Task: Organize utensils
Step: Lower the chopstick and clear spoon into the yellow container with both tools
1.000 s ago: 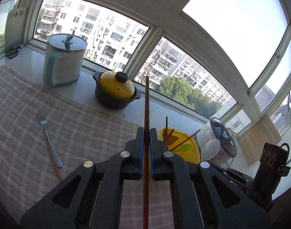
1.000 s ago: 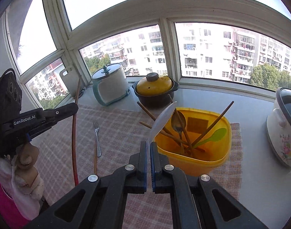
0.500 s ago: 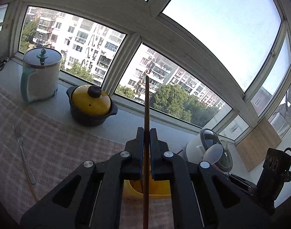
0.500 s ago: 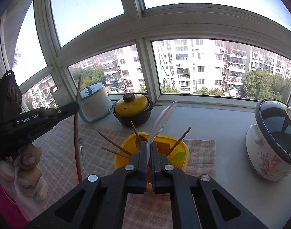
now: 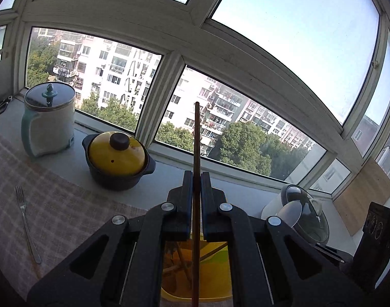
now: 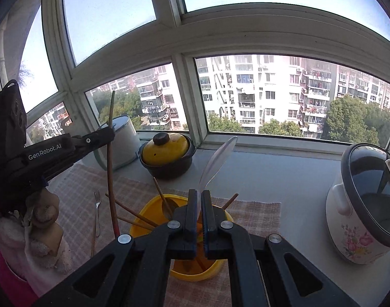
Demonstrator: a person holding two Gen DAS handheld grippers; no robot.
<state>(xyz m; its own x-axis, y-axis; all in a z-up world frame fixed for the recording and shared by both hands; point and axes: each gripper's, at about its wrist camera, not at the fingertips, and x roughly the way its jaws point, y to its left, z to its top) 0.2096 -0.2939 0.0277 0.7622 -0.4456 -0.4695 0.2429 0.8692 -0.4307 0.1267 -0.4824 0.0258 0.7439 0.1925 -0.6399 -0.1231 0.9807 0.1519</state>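
My left gripper [image 5: 196, 176] is shut on a long brown chopstick [image 5: 197, 140] that stands upright through its jaws. The yellow tub [image 5: 215, 263] lies right beneath them. From the right wrist view the left gripper [image 6: 110, 134] holds that chopstick [image 6: 110, 179] with its reddish lower end just left of the yellow tub [image 6: 148, 209]. My right gripper [image 6: 199, 197] is shut on a translucent white spoon [image 6: 218, 158], bowl upward, above the tub. Several chopsticks and spoons stand in the tub. A fork [image 6: 97, 209] lies on the checked mat [image 6: 74, 186].
A black pot with a yellow lid [image 6: 168, 153] and a pale kettle [image 6: 123, 140] stand by the window. A flowered rice cooker [image 6: 363, 204] is at the right. A gloved hand [image 6: 41, 217] holds the left gripper. Another chopstick [image 6: 93, 240] lies under the fork.
Both grippers have moved over toward the yellow tub, which now sits under their jaws. The fork, pot and kettle have slid left in both views. Both grips are unchanged.
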